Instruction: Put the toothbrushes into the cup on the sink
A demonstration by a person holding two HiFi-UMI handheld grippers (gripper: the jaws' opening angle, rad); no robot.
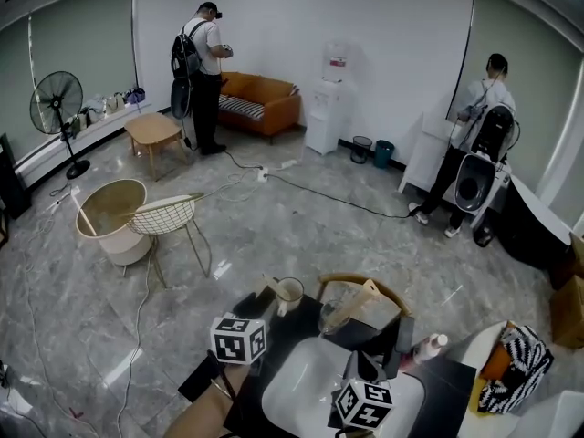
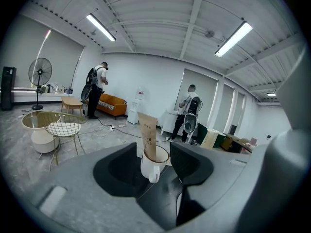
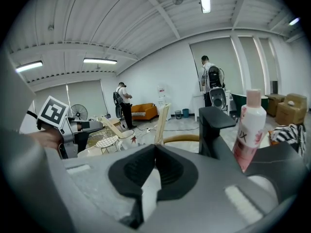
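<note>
A white cup [image 1: 288,292] stands on the black counter behind the white sink basin [image 1: 306,386], with a tan flat tube [image 2: 148,135] upright in it. In the left gripper view the cup [image 2: 154,165] shows just beyond my left gripper [image 2: 154,161], whose jaws stand wide open and touch nothing. A clear glass [image 1: 334,316] holds a second tan tube [image 1: 362,297]. My right gripper [image 3: 155,152] hovers over the basin, shut and empty. I can make out no toothbrush.
A black faucet [image 1: 402,336] and a pink bottle [image 1: 431,345] stand at the sink's right. A striped bag [image 1: 522,361] lies further right. Wire chairs [image 1: 169,217], cables and two people [image 1: 205,71] are on the floor beyond.
</note>
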